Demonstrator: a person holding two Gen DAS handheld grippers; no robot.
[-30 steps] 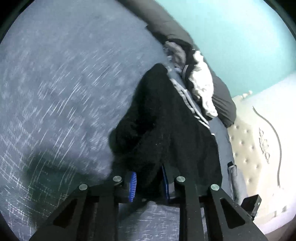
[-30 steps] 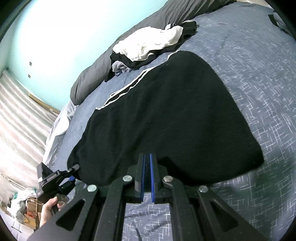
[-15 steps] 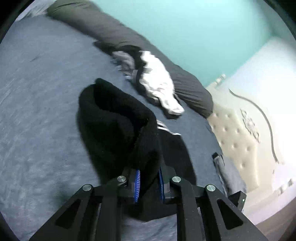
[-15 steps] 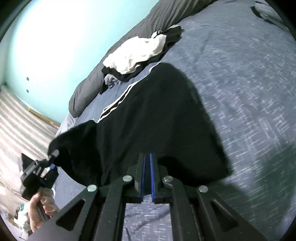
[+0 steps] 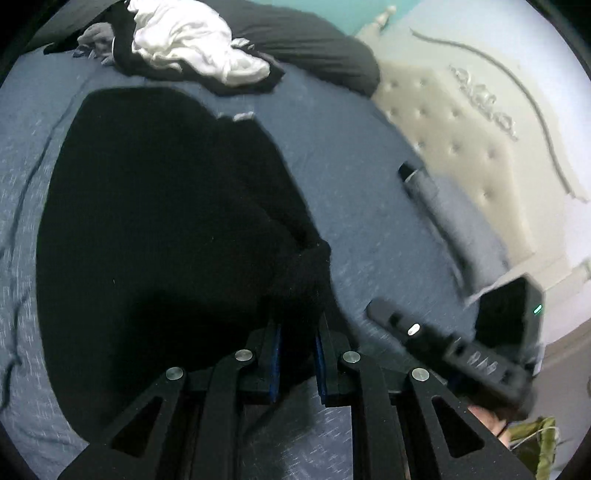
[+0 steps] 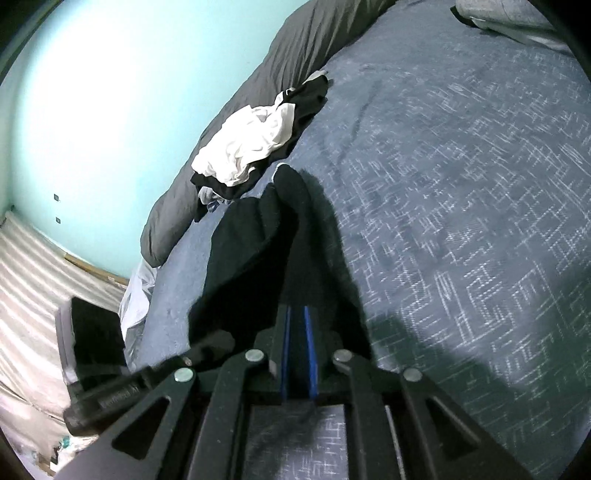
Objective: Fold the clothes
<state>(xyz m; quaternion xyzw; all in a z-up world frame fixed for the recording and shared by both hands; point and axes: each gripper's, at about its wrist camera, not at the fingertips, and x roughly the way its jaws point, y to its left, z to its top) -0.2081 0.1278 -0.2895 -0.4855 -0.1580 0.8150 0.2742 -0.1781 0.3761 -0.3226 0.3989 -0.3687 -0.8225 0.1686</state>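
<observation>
Each camera sits just behind its own gripper's fingers and looks forward and down along them at the bed point(image 5: 362, 192), close to the sheet. The left view faces across the black garment point(image 5: 159, 229) toward the headboard point(image 5: 476, 155), with the clothes pile point(image 5: 195, 48) at its top edge. The right view faces the teal wall point(image 6: 122, 92) and the floor beside the bed. Both share the garment, the pile and the grey duvet point(image 6: 317, 33) — and each catches the other gripper at its lower corner: right gripper point(image 5: 443, 339) in the left view, left gripper point(image 6: 147, 380) in the right
</observation>
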